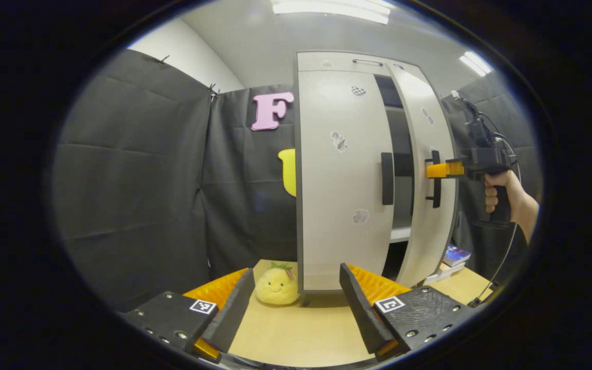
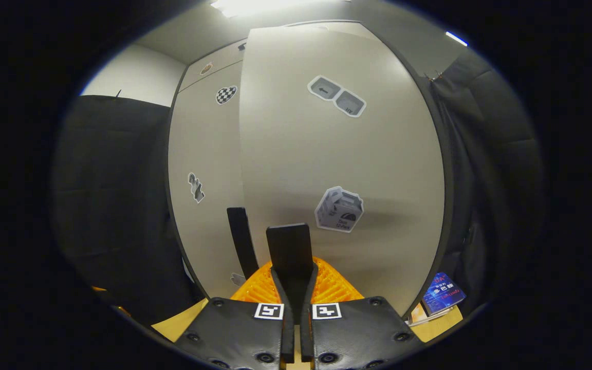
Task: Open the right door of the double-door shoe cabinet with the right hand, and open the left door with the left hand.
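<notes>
Two fingers of the right gripper (image 2: 294, 288) pinch the right door's handle (image 2: 290, 252), a flat dark vertical bar; ridged pads press on both sides. Right door (image 2: 342, 154) already swung partly out, smooth pale laminate with stickers, dark edge band. From the left gripper view, a hand (image 1: 501, 192) holds that tool at the handle, with shelves visible through the gap.

Left gripper (image 1: 296, 303) hangs back over the worktop (image 1: 296, 329), fingers spread wide, nothing between them. Left door (image 1: 345, 174) shut; its handle (image 1: 387, 178) untouched.

Judgement: first step under way. Next: finish the right swing, then advance left fingers to the left handle.

Plush yellow toy (image 1: 276, 285) sits at the cabinet's foot; books (image 1: 452, 257) near the worktop's right edge.
</notes>
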`<state>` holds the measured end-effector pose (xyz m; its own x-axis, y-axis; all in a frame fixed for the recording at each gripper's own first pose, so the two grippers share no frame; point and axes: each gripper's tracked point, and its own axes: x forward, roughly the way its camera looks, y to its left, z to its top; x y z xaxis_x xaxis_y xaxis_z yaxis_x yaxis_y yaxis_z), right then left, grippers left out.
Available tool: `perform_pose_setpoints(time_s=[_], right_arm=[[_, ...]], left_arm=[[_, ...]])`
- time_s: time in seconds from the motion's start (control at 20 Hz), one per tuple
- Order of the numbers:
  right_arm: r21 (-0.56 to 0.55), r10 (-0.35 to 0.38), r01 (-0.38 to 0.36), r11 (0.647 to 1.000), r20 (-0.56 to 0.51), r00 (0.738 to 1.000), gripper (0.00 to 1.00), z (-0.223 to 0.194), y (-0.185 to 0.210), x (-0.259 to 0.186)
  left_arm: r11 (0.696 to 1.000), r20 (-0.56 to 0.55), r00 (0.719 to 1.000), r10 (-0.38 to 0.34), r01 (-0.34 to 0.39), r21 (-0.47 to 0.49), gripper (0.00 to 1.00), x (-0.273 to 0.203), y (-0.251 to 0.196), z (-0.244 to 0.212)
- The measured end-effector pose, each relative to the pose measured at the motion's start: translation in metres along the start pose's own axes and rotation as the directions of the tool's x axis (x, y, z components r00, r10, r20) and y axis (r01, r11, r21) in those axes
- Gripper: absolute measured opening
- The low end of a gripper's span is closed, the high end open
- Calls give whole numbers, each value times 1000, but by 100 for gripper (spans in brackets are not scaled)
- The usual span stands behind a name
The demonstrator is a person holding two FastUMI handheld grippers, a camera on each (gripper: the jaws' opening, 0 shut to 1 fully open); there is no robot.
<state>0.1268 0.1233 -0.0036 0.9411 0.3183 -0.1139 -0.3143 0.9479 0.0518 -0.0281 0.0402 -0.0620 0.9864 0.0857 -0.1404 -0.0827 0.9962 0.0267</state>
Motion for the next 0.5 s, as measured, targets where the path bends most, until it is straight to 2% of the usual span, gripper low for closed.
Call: perform_pose_setpoints(time_s=[0.1,0.25,0.3,0.5], right_arm=[[-3,5,-5,1000,2,1000,6,-1,-2,-8],[4,23,-23,1000,-1,1000,3,-1,-4,-16],[3,27,-27,1000,-1,1000,6,-1,-6,-20],[0,27,-27,1000,11,1000,6,-1,-10,-30]], left_arm=[[1000,0,1000,-3,3,5,95,-2,-5,0],[1000,-2,1000,-5,5,5,96,-3,-12,1],[1000,-2,1000,-6,6,4,96,-4,-14,1],[1000,-3,1000,-17,17,5,96,-3,-24,2]])
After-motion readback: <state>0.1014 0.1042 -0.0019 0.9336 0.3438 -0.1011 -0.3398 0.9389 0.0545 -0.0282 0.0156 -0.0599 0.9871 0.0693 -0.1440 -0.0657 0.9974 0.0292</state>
